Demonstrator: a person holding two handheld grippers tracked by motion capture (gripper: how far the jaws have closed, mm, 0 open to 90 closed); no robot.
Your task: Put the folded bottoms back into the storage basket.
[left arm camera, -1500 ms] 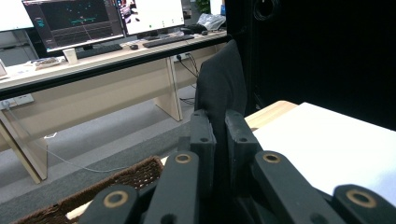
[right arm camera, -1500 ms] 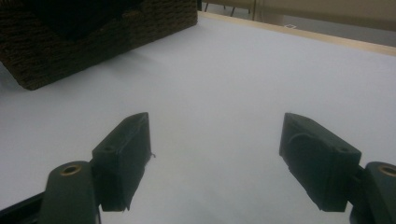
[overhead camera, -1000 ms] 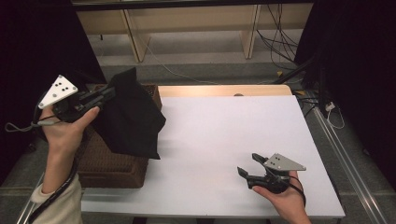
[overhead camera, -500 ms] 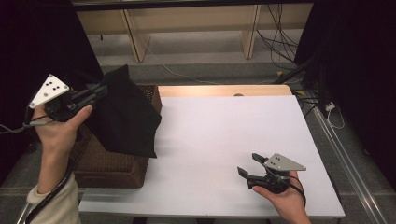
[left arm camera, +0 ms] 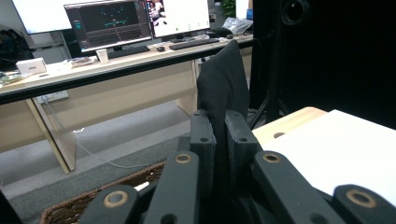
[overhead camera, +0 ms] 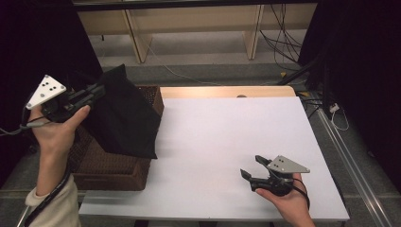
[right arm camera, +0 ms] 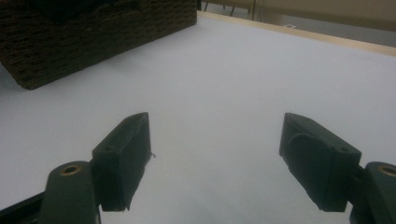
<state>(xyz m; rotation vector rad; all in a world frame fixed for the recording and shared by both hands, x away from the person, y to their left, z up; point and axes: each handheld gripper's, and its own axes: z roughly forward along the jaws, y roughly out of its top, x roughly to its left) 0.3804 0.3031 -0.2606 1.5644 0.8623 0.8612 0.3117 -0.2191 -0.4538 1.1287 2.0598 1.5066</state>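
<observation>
Your left gripper (overhead camera: 97,90), pinching the black cloth (overhead camera: 124,116), hides the brown wicker basket's (overhead camera: 111,168) inside; it has drifted slightly left; your right gripper (overhead camera: 250,168) rests spread.

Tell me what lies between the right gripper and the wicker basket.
Nothing: bare white table separates the right gripper from the wicker basket, seen in the high view.

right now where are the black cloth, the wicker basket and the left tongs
black cloth (overhead camera: 124,118), high view, middle of the hanging fabric
wicker basket (overhead camera: 106,166), high view, front wall
left tongs (overhead camera: 100,88), high view, tips
</observation>
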